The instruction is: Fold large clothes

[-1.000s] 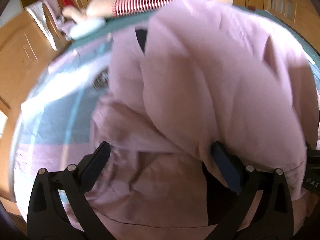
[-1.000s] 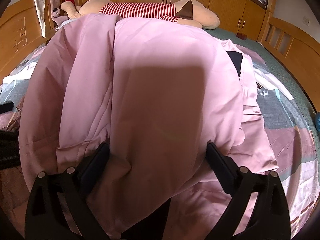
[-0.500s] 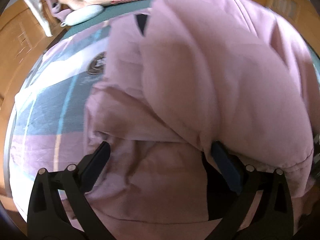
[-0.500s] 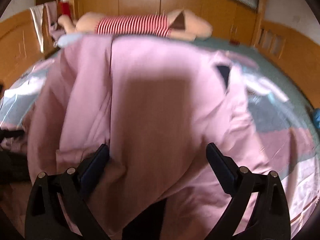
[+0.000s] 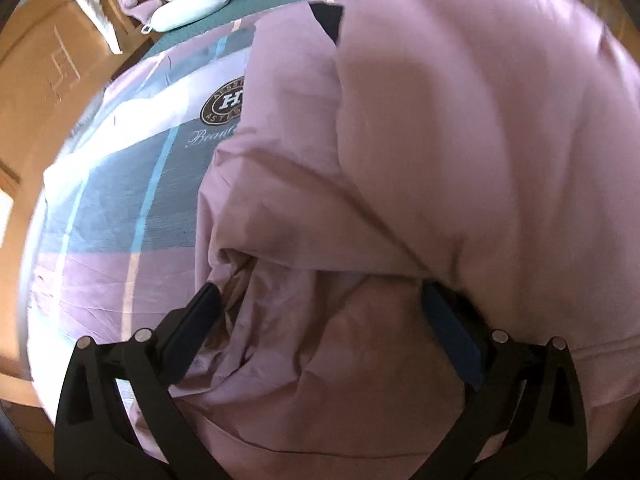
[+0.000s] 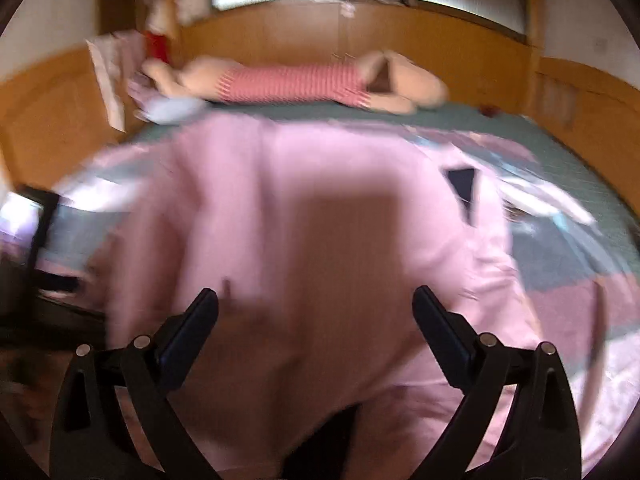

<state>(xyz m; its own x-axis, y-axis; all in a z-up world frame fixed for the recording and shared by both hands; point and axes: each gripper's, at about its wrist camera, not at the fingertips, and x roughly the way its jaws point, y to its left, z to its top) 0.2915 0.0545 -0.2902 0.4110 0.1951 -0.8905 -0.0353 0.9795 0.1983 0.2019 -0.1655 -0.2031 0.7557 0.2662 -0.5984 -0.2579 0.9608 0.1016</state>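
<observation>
A large pink garment (image 5: 400,160) lies heaped on the bed, folded over itself, with a dark lining patch (image 5: 326,20) near its far end. My left gripper (image 5: 320,308) is open, its fingers spread over the rumpled near edge of the cloth. In the right wrist view the same garment (image 6: 320,240) fills the middle, blurred. My right gripper (image 6: 316,308) is open, its fingers wide over the near hem. Neither gripper pinches the cloth.
The bed has a pink, teal and white bedspread (image 5: 132,184) with a round logo (image 5: 224,106). A plush toy in a red striped shirt (image 6: 288,84) and a pale blue pillow (image 5: 188,6) lie at the far end. Wooden bed rails (image 6: 580,92) surround it.
The right wrist view has pulled back and tilted up, so the garment looks smaller and the headboard wall shows. The left view has shifted, showing more bedspread on the left. Both grippers stay open.
</observation>
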